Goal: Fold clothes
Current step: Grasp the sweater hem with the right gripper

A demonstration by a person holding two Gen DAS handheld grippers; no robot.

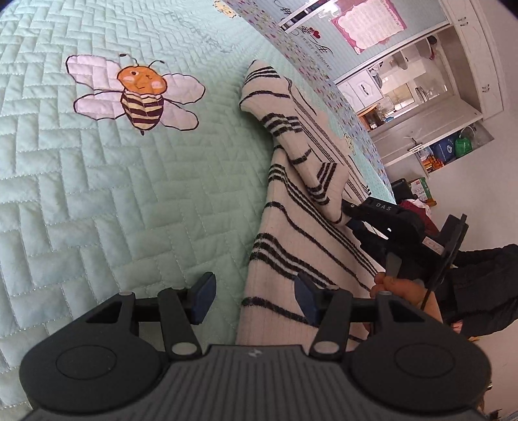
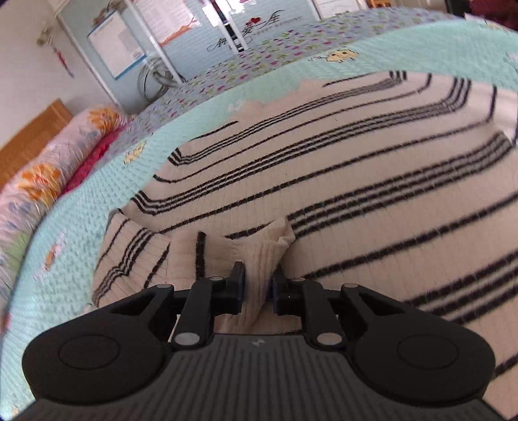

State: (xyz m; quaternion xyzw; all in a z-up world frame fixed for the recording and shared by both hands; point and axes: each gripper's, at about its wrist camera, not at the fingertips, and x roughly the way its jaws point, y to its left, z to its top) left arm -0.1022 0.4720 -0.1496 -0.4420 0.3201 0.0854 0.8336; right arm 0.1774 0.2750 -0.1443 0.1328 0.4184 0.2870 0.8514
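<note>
A cream sweater with black stripes (image 1: 291,246) lies flat on the mint quilted bedspread (image 1: 97,194). One sleeve (image 1: 307,152) is folded across its body. My left gripper (image 1: 255,299) is open over the sweater's near left edge, with nothing between its blue pads (image 1: 204,298). My right gripper (image 1: 348,213), held by a hand (image 1: 398,288), sits at the sleeve's cuff end. In the right wrist view the right gripper (image 2: 257,286) has a bunched fold of the cuff (image 2: 257,259) filling the narrow gap between its jaws, lifted slightly off the sweater body (image 2: 356,181).
An embroidered bee (image 1: 139,94) marks the bedspread left of the sweater. A flowered pillow roll (image 2: 42,181) and a wooden headboard (image 2: 29,136) lie at the far left. White cabinets (image 1: 437,97) and wall posters (image 1: 365,26) stand beyond the bed's edge.
</note>
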